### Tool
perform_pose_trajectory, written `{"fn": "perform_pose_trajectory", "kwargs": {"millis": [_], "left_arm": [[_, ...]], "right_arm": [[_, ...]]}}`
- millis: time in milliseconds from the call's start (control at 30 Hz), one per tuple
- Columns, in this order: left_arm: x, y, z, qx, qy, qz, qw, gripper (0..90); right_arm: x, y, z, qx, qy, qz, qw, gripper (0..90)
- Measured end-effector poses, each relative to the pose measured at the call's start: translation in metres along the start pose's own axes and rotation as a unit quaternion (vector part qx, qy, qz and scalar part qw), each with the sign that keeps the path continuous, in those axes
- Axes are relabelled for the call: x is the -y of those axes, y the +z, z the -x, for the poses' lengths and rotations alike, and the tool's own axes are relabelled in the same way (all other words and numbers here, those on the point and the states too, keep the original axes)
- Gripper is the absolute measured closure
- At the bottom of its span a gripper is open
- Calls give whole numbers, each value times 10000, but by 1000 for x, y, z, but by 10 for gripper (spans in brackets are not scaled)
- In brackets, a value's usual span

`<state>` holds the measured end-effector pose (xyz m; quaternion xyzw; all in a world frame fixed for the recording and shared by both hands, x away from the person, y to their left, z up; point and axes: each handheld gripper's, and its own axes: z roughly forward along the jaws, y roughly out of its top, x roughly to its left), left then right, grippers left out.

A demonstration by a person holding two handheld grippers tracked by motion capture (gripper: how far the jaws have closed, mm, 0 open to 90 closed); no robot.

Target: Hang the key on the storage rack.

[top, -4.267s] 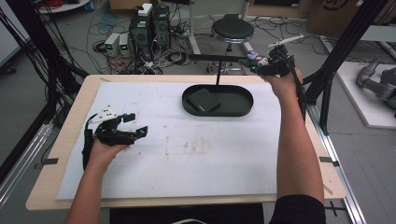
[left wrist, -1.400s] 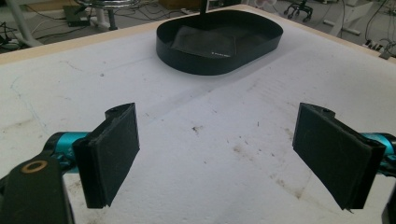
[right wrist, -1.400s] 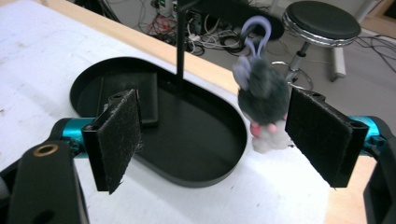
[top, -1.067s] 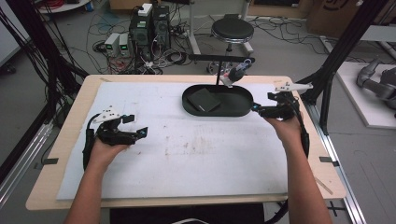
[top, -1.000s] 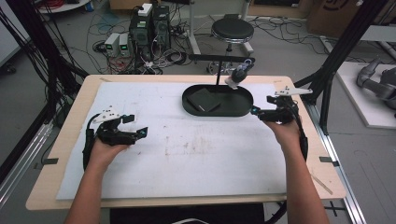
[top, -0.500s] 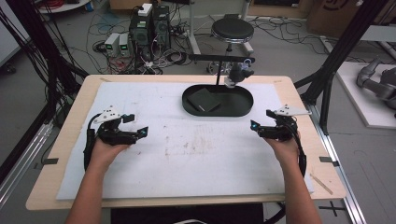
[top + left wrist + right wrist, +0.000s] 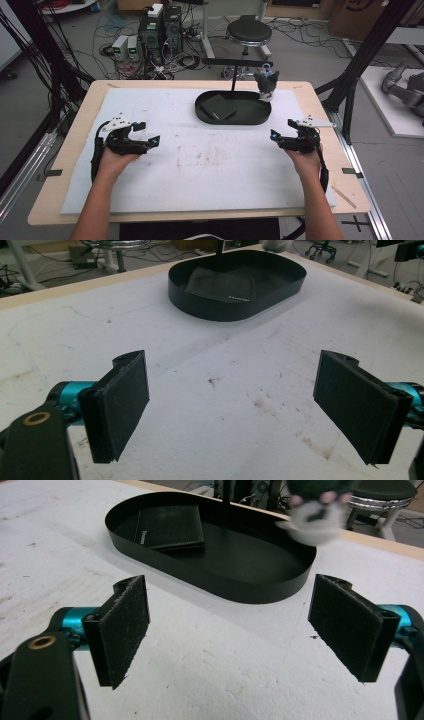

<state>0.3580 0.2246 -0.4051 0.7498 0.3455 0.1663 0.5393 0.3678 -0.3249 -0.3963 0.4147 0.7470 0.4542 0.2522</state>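
Left gripper (image 7: 150, 142): low over the white mat (image 7: 210, 165) at the table's (image 7: 75, 150) left side, fingers (image 7: 120, 402) spread wide, nothing between them
Right gripper (image 7: 274, 136): over the mat's right side, fingers (image 7: 122, 627) wide apart and empty
Black tray (image 7: 233, 118): at the far middle of the mat, well apart from both grippers
Wallet (image 7: 218, 106): flat in the tray's left half
Small toy (image 7: 266, 83): hangs from the stand's bar above the tray's right end
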Motion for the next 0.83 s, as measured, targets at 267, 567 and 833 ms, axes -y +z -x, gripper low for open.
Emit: {"fn": "perform_pose_trajectory", "kwargs": {"millis": [267,567,833], "left_arm": [[-2,-1,3,26,8,50,10000,147],[-2,3,4,23,34,-33,10000,146],[-1,1,2,5,-34,-11,10000,146]], "right_arm": [[4,1,1,11,94,-54,9999,173],[6,5,3,-29,145,-140,9998,173],[7,7,3,-45,158,-231,9996,173]]}}
